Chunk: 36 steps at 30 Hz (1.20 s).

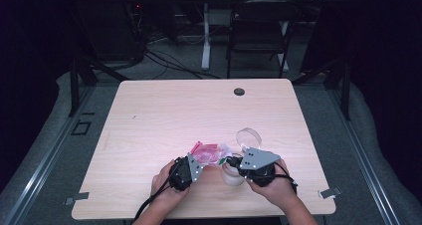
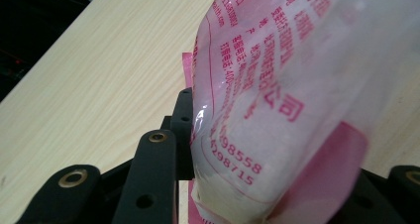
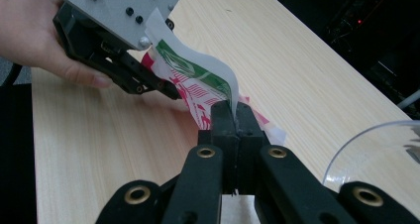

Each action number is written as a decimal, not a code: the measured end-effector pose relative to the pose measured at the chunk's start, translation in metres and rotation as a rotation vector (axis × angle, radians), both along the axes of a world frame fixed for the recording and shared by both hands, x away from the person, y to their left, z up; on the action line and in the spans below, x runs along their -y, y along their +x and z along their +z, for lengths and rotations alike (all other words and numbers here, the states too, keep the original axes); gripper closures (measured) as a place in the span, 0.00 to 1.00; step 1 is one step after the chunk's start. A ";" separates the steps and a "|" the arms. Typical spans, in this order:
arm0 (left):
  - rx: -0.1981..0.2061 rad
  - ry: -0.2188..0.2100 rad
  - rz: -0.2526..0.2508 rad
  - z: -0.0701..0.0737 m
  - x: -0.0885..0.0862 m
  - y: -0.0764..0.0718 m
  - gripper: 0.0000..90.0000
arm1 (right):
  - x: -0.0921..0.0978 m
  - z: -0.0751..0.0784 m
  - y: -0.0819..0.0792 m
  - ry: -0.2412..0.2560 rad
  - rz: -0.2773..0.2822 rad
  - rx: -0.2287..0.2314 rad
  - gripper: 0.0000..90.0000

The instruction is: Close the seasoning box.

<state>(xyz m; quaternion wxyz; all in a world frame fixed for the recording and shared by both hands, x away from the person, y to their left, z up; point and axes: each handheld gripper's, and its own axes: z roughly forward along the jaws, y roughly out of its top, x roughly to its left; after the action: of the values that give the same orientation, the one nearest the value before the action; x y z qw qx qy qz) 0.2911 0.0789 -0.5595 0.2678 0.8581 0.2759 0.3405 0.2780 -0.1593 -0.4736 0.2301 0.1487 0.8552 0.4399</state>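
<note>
Pink-printed plastic pouch pinched between both tongs, just over a small cup.

The right tongs (image 3: 236, 116) are clenched on the pouch's (image 1: 211, 153) top edge; the left tongs (image 2: 233, 149) grasp its fat, powder-filled body, so it stretches crosswise between the hands. Below sits a translucent cup (image 1: 233, 175), its clear round lid (image 1: 248, 137) lying beside it on the pale wood-grain tabletop (image 1: 164, 115).

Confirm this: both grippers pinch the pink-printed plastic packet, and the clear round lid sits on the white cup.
Not quite. The clear round lid lies on the wooden table beyond the white cup, as the high view shows. Both grippers do pinch the pink-printed plastic packet.
</note>
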 end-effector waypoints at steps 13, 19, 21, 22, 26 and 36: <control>-0.029 -0.106 -0.021 -0.004 -0.007 0.001 0.63 | -0.017 0.011 0.010 -0.026 0.019 0.014 1.00; -0.023 -0.146 -0.038 0.000 -0.010 -0.001 0.53 | -0.021 0.012 0.011 -0.036 0.026 0.015 1.00; -0.020 -0.156 -0.038 0.002 -0.010 -0.003 0.51 | -0.021 0.012 0.012 -0.039 0.024 0.015 1.00; -0.018 -0.160 -0.040 0.003 -0.011 -0.003 0.51 | -0.021 0.013 0.012 -0.041 0.026 0.013 1.00; -0.025 -0.195 -0.049 0.007 -0.012 -0.006 0.51 | -0.022 0.013 0.013 -0.040 0.022 0.014 1.00; -0.015 -0.269 -0.066 0.020 -0.015 -0.015 0.51 | -0.025 0.011 0.015 -0.057 0.026 0.011 1.00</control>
<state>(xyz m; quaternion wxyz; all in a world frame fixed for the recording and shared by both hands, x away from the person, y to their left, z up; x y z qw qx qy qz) 0.2757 0.0937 -0.5399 0.3893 0.8257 0.2926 0.2849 0.2927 -0.1347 -0.4623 0.2333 0.1287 0.8679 0.4193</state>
